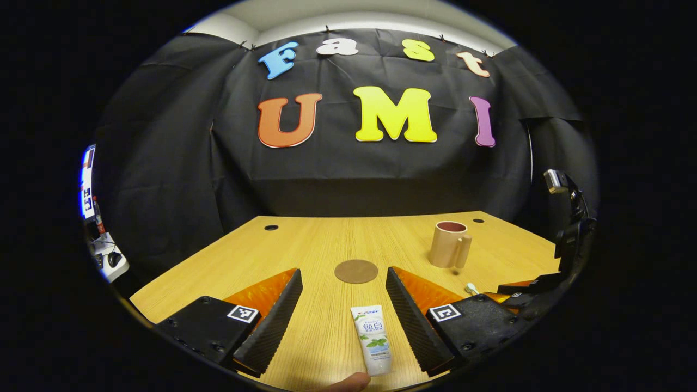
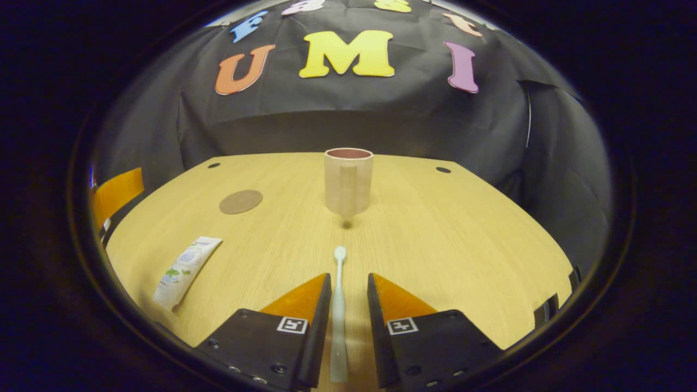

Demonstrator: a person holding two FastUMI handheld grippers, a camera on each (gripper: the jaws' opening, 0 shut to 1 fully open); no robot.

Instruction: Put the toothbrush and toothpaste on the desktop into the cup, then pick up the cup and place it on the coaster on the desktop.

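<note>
- The wood desk (image 2: 435, 228) stands by a black cloth wall (image 1: 179, 163).
- The cup (image 2: 348, 182) and coaster (image 2: 240, 201) sit apart.
- The left gripper (image 1: 344, 305) fingers are wide apart, the toothpaste (image 1: 372, 338) lying between them.
- The right gripper (image 2: 348, 305) fingers sit close beside the toothbrush (image 2: 338, 305); whether they touch it is hard to tell.

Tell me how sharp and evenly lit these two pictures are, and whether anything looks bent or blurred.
Left gripper view: sharp; the fisheye bows the table edges, and light glares on the orange fingers. Right gripper view: the cup looks soft and slightly blurred, with a small dark shadow beneath it; the toothbrush and toothpaste stay clear; the table darkens toward the rim.
</note>
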